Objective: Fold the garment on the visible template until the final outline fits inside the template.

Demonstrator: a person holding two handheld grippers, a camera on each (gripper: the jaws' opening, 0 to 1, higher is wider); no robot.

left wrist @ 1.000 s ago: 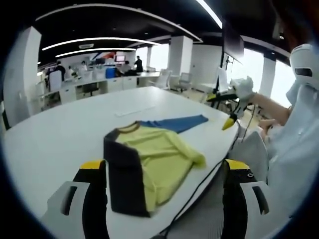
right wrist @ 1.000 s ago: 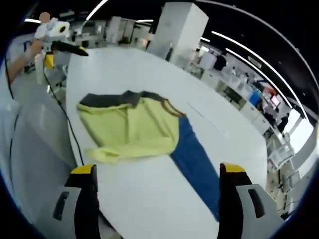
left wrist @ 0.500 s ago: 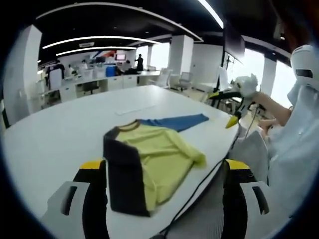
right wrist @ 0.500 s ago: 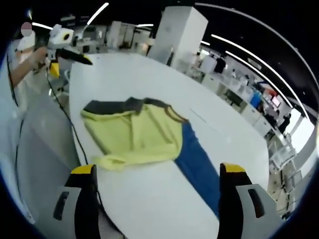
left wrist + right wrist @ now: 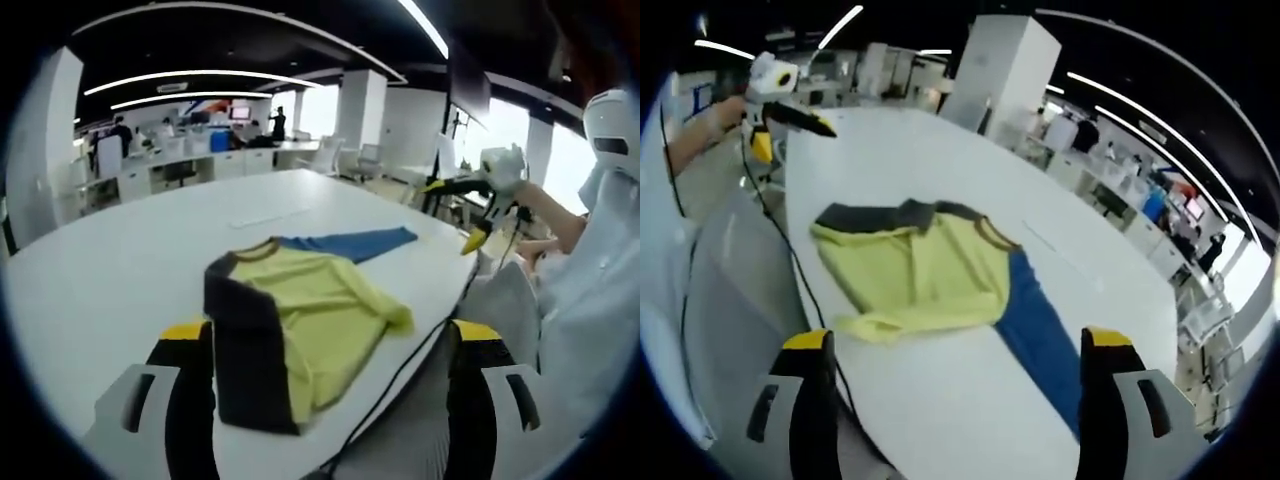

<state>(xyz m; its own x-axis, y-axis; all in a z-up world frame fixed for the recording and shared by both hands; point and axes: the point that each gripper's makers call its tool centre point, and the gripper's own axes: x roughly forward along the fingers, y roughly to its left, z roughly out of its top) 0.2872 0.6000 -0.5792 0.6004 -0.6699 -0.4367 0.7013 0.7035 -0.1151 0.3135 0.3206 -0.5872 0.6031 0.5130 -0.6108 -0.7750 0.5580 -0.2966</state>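
A yellow garment lies flat on the white table, with a dark grey sleeve folded along one side and a blue sleeve stretched out at the other. In the right gripper view the same garment lies near the table edge, its blue sleeve running toward me. My left gripper is open, held off the table with nothing between its jaws. My right gripper is open and empty too. Each gripper shows in the other's view in a hand, right and left.
A faint pale strip marks the table beyond the garment. A cable hangs along the table edge. The person's light sleeve stands at the right. Office desks, chairs and people are far behind.
The garment has not moved. The right gripper has drifted slightly right and up in the left gripper view, and the right view has shifted with it. Both grippers stay open.
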